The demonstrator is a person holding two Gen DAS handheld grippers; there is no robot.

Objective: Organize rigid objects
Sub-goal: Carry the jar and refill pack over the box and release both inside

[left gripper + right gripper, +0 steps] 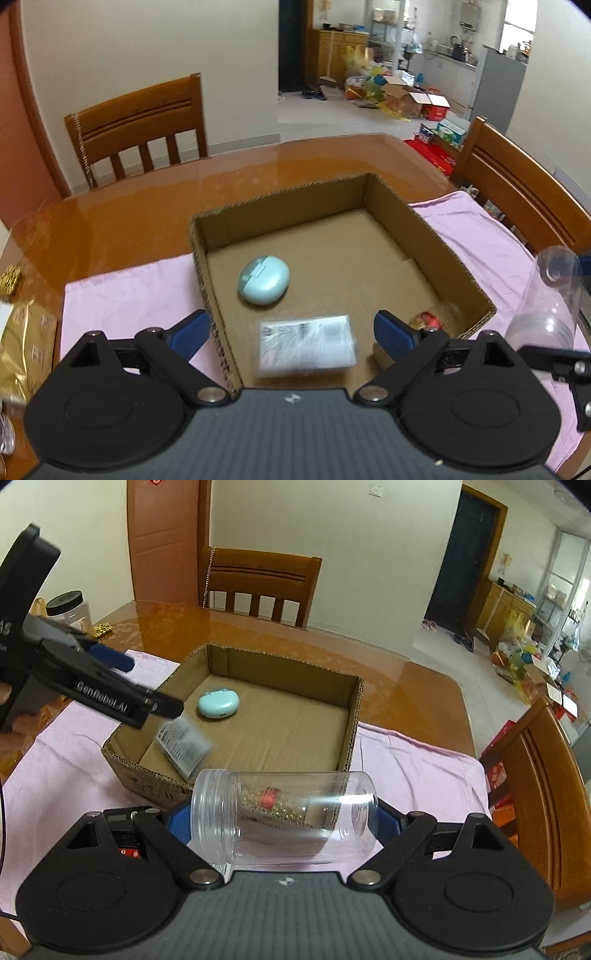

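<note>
Left tool (291, 334) hung released over the box (458, 273); a blurred packet (306, 345) sat below it inside. Right tool (284, 819) gripped the jar (284, 816) sideways. Best tilt its mouth over the box. The jar's contents were hard to make out.

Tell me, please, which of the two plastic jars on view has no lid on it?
The clear jar held sideways in the right tool has a bare threaded mouth. The other jar, upright at the table's far left, wears a black lid.
</note>
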